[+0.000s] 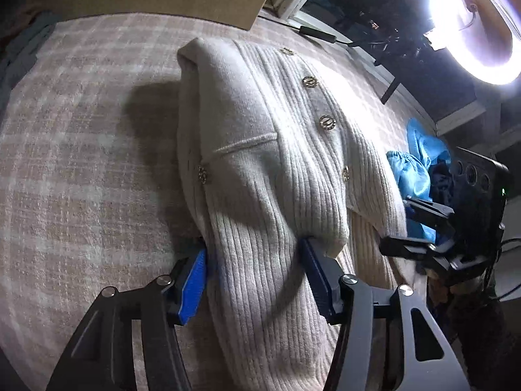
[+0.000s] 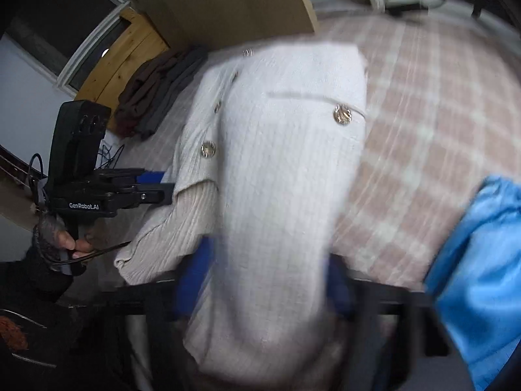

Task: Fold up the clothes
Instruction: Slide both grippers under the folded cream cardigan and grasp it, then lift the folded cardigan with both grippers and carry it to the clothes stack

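A cream ribbed cardigan [image 1: 260, 114] with gold buttons lies partly folded on a pink-and-white checked bed cover [image 1: 81, 130]. My left gripper [image 1: 257, 277] has its blue pads on both sides of a bunched fold at the cardigan's near end, pressing it. In the right wrist view, which is blurred, the cardigan [image 2: 286, 146] fills the gap between the blue pads of my right gripper [image 2: 267, 283], which grips it. Each gripper shows in the other's view: the right gripper [image 1: 420, 228] at the cardigan's right side, the left gripper [image 2: 156, 185] at its left, held by a hand [image 2: 68, 241].
A shiny blue garment [image 1: 416, 163] lies on the cover to the right of the cardigan, seen again as the blue garment [image 2: 482, 260]. Brown and grey clothes [image 2: 153, 97] are piled by a wooden headboard [image 2: 221, 3]. A bright ring light [image 1: 472, 26] stands beyond the bed.
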